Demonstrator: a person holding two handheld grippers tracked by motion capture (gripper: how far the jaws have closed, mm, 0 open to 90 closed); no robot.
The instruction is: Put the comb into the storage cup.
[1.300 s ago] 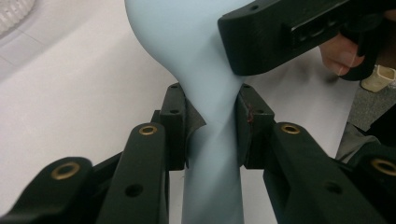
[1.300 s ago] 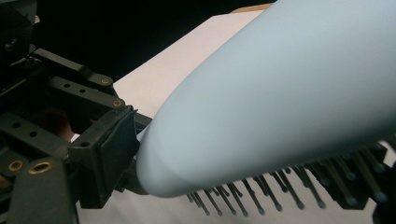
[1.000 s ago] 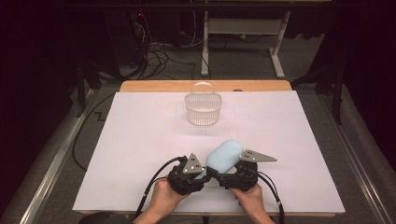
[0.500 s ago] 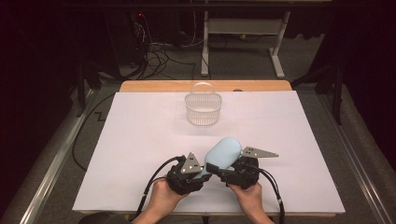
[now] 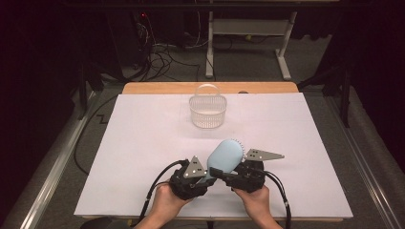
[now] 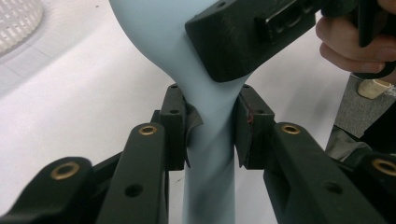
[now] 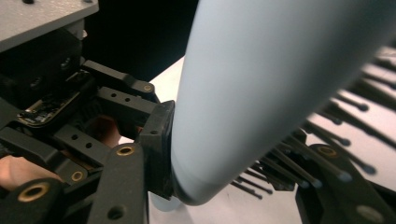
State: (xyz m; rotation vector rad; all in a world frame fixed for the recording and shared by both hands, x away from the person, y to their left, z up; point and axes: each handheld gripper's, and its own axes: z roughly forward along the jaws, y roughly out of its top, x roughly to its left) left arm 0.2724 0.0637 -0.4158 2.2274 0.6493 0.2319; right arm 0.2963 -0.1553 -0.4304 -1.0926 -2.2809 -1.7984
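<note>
Gripping the handle of the pale blue hairbrush (image 6: 208, 154) between both pads, the left gripper (image 5: 206, 177) sits at the near edge of the white table (image 5: 143, 143). Just to its right, the right gripper (image 5: 228, 172) has just closed its jaws across the brush head, one pad on the smooth back, the other among the bristles (image 7: 303, 163). Farther back stands a small white basket (image 5: 207, 110).
</note>
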